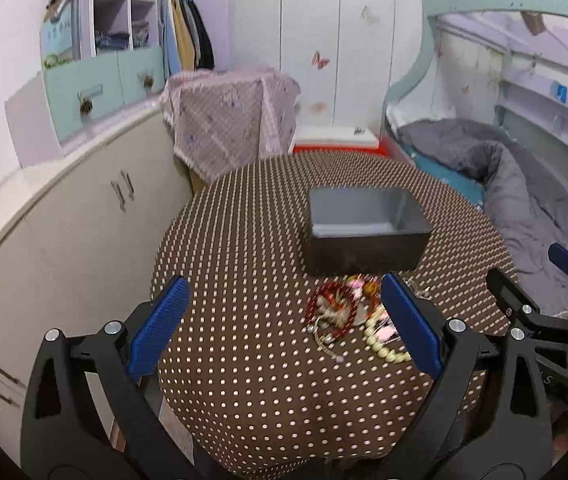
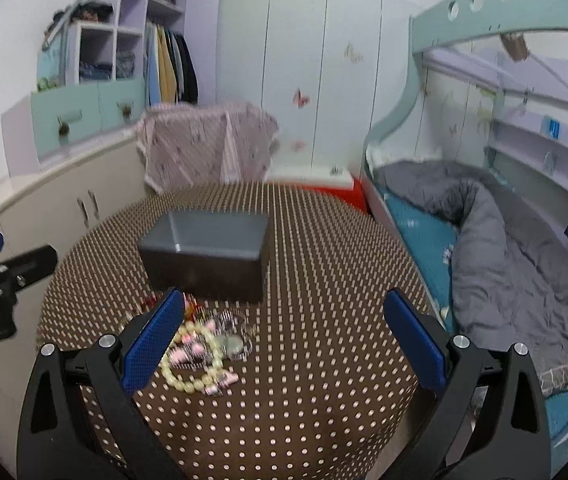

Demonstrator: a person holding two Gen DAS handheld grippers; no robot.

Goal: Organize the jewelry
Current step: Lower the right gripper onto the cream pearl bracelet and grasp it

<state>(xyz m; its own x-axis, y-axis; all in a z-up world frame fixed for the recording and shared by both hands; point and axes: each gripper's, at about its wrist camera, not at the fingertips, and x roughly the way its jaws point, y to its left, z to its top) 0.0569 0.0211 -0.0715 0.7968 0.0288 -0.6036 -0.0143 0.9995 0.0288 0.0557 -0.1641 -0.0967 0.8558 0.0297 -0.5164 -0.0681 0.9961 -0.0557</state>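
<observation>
You're holding both claws above the dotted brown counter (image 1: 243, 380), and both are gaping wide with nothing between the pads. Your left claw (image 1: 284, 320) is hovering just left of the jewelry pile (image 1: 348, 320); your right claw (image 2: 284, 336) is framing its right side. The pile is sitting right against the near wall of the grey box (image 1: 364, 232). The box is lying open-topped, long axis running left to right. The pale bead bracelet (image 2: 193, 364) is lying flat, nearest you. No readable writing showing.

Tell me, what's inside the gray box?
The gray box looks empty: only bare floor and walls show. Its near wall hides the front strip of floor. The jewelry pile lies outside, on the tablecloth.
</observation>
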